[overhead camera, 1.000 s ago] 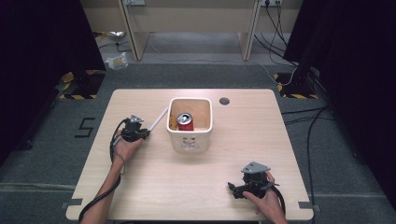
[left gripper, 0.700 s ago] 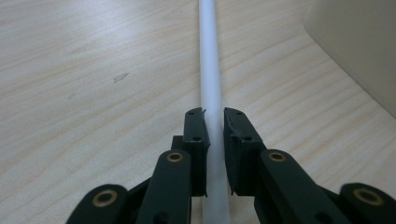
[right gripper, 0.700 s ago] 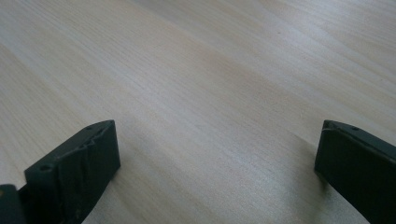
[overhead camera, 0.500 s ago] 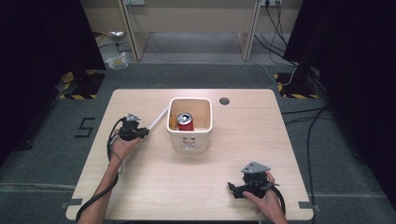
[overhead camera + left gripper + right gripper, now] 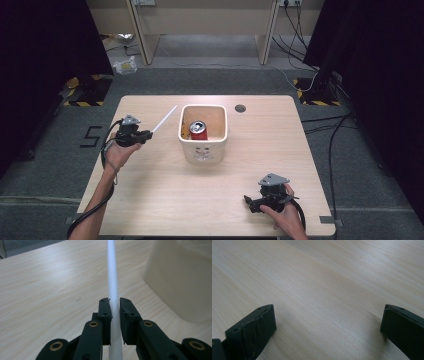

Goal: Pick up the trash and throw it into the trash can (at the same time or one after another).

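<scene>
Readable: a single "5" point(image 5: 93, 136) in black on the grey floor point(image 5: 50, 165), just beyond the table's point(image 5: 150, 200) left edge. Print on the red can point(image 5: 198, 130) and the pale bin's point(image 5: 202, 149) front too small to read.

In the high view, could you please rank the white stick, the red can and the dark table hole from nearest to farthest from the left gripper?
1. White stick, clamped in the left gripper.
2. Red can, inside the cream bin.
3. Dark table hole, beyond the bin, near the far edge.
</scene>
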The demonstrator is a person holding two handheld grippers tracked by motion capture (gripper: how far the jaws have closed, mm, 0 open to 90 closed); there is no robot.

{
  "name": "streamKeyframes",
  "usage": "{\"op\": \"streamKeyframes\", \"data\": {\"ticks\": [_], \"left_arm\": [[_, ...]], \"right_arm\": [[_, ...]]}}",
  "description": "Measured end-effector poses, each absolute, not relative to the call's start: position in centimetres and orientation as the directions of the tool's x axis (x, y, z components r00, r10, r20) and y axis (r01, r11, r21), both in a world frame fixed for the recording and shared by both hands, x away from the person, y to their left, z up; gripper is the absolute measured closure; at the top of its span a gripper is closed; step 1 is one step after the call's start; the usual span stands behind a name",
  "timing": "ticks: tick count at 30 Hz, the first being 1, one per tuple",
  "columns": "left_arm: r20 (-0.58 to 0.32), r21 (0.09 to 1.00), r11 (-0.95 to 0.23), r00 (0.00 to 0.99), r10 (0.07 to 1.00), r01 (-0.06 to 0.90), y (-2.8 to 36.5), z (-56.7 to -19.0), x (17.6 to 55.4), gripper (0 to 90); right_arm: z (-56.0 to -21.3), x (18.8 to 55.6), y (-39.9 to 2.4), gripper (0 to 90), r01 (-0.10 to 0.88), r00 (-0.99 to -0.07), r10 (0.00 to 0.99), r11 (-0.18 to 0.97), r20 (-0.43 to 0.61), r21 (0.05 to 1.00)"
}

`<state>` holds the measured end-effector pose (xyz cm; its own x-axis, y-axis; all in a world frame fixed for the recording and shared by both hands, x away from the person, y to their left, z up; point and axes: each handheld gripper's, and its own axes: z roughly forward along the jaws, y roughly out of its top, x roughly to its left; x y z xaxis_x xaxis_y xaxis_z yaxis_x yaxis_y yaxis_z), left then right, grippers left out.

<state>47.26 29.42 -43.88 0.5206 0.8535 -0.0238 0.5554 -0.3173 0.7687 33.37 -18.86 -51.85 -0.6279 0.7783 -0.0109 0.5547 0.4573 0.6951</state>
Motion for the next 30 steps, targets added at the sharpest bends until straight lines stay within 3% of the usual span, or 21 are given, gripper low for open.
{"op": "streamKeyframes", "data": {"ticks": [16, 30], "left_arm": [[0.027, 0.805, -0.369, 0.593, 0.805, 0.464, 29.0, -38.2, 44.1, 79.5], [0.005, 0.805, -0.411, 0.689, 0.725, 0.427, 27.2, -35.7, 42.5, 79.5]], "right_arm": [[-51.8, 33.4, -18.9, 0.2, 0.555, -0.628, 0.778, 0.458, -0.011, 0.694], [-51.8, 33.4, -18.9, 0.2, 0.554, -0.629, 0.777, 0.459, -0.012, 0.695]]}}
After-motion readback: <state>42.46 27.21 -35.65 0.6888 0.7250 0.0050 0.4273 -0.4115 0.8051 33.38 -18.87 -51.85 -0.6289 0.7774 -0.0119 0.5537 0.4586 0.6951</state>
